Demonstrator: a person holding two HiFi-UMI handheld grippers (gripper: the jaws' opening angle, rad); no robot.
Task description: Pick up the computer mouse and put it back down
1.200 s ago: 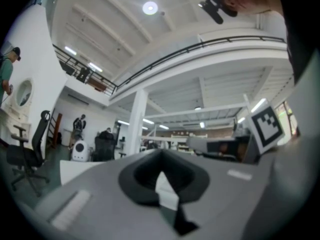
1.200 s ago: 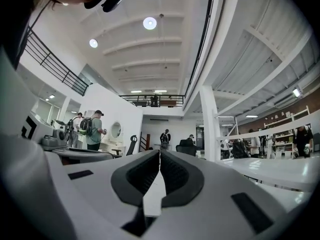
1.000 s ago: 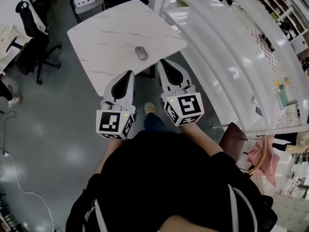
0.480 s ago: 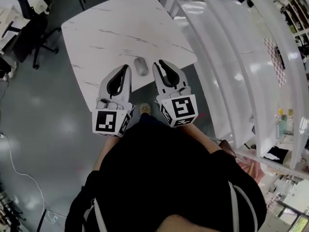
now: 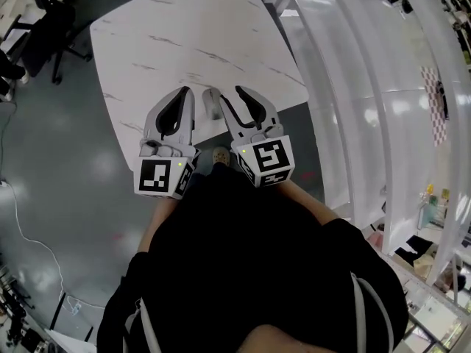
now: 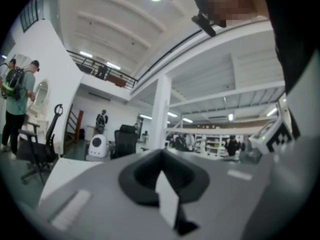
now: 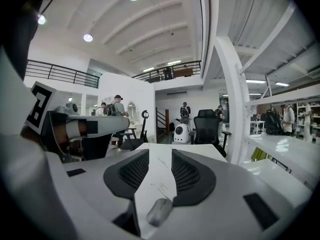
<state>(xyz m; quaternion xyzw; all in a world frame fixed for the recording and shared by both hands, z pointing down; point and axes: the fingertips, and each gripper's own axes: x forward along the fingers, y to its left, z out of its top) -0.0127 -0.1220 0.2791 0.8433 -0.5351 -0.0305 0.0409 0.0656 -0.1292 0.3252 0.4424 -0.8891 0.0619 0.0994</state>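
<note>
A grey computer mouse point(image 5: 212, 103) lies near the front edge of the white marble table point(image 5: 176, 28). My right gripper point(image 5: 234, 95) hovers just right of it with its jaws opening. In the right gripper view the mouse point(image 7: 159, 211) shows low in the gap between the parted jaws point(image 7: 160, 154), and the pads do not touch it. My left gripper point(image 5: 182, 94) is just left of the mouse, level, its tips together and nothing in them. In the left gripper view its dark pads point(image 6: 161, 156) meet.
A long white curved counter point(image 5: 353, 87) runs along the table's right side. A black office chair point(image 5: 48, 17) stands on the grey floor at the far left. Beyond the table are another chair point(image 7: 207, 124), a white rounded machine point(image 7: 180, 133) and standing people point(image 7: 117, 109).
Both grippers have moved forward over the table's front edge to flank the mouse. The right jaws, closed before, have parted. The left jaws stay closed.
</note>
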